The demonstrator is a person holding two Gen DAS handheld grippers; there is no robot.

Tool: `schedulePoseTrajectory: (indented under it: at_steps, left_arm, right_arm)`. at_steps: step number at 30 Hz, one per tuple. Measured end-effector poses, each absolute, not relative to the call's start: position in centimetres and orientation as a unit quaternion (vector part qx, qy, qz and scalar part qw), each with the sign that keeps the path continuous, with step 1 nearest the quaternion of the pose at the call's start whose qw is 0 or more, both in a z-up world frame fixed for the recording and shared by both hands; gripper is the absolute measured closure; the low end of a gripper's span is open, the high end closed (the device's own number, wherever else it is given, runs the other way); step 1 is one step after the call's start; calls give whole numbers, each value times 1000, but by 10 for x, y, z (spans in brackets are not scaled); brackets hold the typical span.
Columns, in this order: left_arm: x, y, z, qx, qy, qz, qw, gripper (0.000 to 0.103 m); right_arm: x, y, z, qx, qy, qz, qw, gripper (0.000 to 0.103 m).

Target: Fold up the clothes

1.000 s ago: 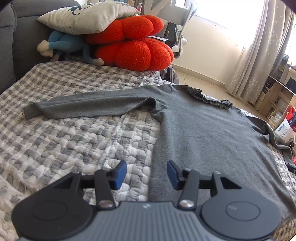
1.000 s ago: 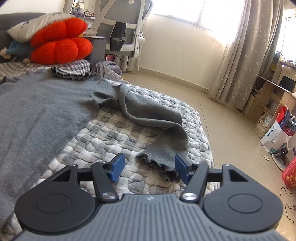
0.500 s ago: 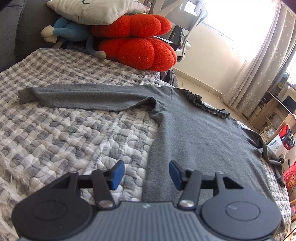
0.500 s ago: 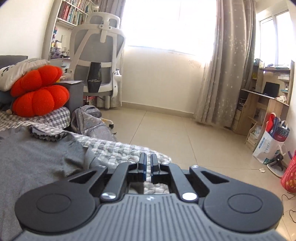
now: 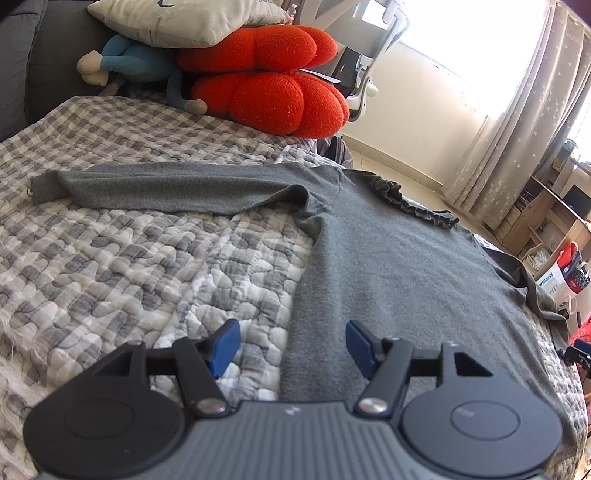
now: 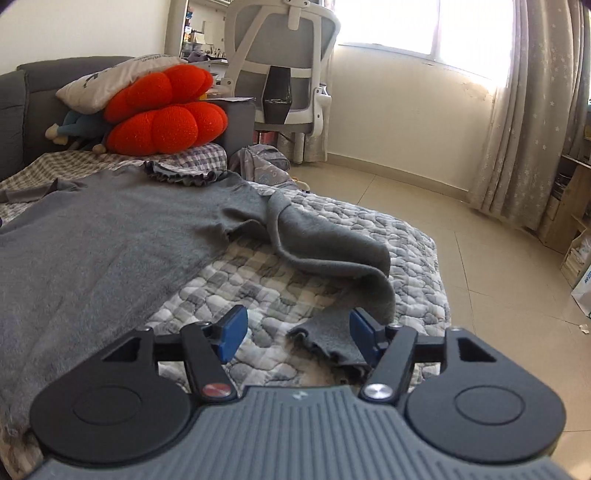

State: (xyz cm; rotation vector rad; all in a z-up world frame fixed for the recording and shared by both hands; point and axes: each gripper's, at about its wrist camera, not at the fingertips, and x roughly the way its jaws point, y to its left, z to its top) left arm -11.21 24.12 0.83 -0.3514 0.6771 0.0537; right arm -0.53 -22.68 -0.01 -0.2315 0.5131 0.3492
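Note:
A grey long-sleeved top [image 5: 399, 266] lies flat on the checked quilt [image 5: 129, 266]. Its one sleeve [image 5: 177, 188] stretches out to the left. Its other sleeve [image 6: 332, 254] lies crumpled near the bed's edge, with the ruffled cuff [image 6: 328, 339] just in front of my right gripper. My left gripper [image 5: 290, 347] is open and empty over the top's left hem edge. My right gripper [image 6: 295, 334] is open and empty, and the cuff lies by its right fingertip [image 6: 360, 332].
Red cushions [image 5: 273, 96], a pillow [image 5: 177, 18] and a blue plush toy [image 5: 129, 68] are piled at the bed's far end. An office chair [image 6: 284, 70] and a backpack [image 6: 266, 162] stand beyond the bed. The bed's edge [image 6: 439, 280] drops to the tiled floor on the right.
My right gripper was open a second ago, was shut and lifted half a second ago, and is open again low by the cuff. My left gripper moved slightly and stayed open.

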Motion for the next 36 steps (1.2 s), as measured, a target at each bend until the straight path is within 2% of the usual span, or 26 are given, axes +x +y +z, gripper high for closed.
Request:
schedulePoseTrajectory:
  at_steps: [2,3,5,6,17,24,27,30,33,36]
  left_arm:
    - [-111,238,8,-169,328,25,929,35]
    - [-111,237,8,-170,327,24,929,34]
    - [-111,236,8,-173,325,25,929,33]
    - [-111,236,8,-174,325,26,929,33]
    - [-114,236,10,-179,330,24,926,33]
    - [-113,232,9,-169,328,27,929,32]
    - [-112,232,9,-166,331,27,929,32]
    - [-111,231,10,-165,331,30,929,32]
    - [-111,231,13,-168,330,28,928,32]
    - [-111,236,17,-165,325,34,931,32]
  right_arm:
    - [3,-222,-10,-146,272,151,939,38]
    - [6,-222,-13,-150,274,146,939,43]
    - [10,-230,-8,-131,261,135,947,87]
    - [11,-234,-3,-123,251,119,953,99]
    - [60,-285,73,-48,147,2,988,99]
    - [161,-353,65,36,204,-145,967,99]
    - [183,-345,59,-1,220,-159,962,99]
    - [195,-338,43,13,247,-148,958,98]
    - [192,-329,32,30,253,-131,958,87]
    - [186,-321,25,55,273,-89,956,84]
